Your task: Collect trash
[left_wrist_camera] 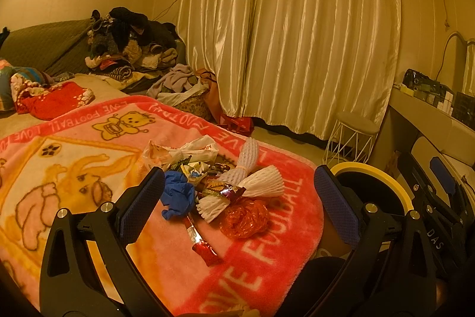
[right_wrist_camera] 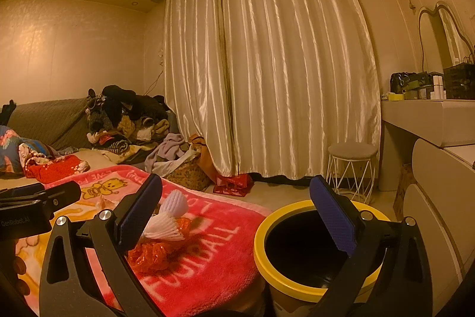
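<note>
Both your left gripper [left_wrist_camera: 239, 199] and right gripper [right_wrist_camera: 236, 211] are spread wide, holding nothing; the trash pile [left_wrist_camera: 213, 183] (wrappers, foam nets) lies on the pink blanket [left_wrist_camera: 89, 156], left of the yellow-rimmed bin [right_wrist_camera: 297, 284]

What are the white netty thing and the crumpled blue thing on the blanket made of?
White net sleeve: likely soft foam, matte, with an open mesh of ribs.
Blue thing: probably a thin rubbery glove, smooth and crumpled.
Both lie on the fuzzy pink blanket.
</note>
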A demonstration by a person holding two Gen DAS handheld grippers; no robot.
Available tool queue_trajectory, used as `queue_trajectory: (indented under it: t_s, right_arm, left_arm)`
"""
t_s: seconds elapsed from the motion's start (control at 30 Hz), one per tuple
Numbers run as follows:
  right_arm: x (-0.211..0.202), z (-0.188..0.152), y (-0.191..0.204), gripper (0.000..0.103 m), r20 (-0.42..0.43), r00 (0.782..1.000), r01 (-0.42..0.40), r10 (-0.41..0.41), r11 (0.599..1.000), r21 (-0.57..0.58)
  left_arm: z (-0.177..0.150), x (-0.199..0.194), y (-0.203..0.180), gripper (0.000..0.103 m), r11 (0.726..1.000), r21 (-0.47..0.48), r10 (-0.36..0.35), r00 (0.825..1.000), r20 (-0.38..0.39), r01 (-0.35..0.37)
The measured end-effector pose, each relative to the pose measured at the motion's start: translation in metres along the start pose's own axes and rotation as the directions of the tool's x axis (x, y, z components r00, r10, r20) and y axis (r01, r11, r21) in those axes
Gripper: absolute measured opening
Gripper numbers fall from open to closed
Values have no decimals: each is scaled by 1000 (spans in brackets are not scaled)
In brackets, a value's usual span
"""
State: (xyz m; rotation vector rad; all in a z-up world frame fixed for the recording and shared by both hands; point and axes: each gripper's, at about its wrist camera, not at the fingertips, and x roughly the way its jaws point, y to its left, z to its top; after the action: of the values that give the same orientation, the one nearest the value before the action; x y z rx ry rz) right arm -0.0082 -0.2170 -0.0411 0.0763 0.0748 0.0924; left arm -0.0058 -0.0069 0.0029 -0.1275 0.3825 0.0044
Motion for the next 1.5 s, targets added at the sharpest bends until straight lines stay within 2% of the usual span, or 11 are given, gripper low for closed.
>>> queue_trajectory:
  t_s: [0.63,1.17,1.3,1.5]
  right_arm:
    - [0,-3,1,97,-2,1000,1,-1,1000,-1]
    - [4,-8,-1,97,-49,998,-34,34,999,-13]
    - [6,-8,0,97,-65,996,-58,57,998,-13]
    - [16,-8,10,97,-111,984,-143,138,989,-32]
  left_arm:
    - [-1,0,-1,92,1000,1,-1,1000,-2,1]
    - [-11,8,1,92,1000,1,-30,999,-36,30]
    - [-13,11,6,92,999,-5,-38,998,-44,38]
    - [-10,19,20,92,999,-28,17,998,-57,-18]
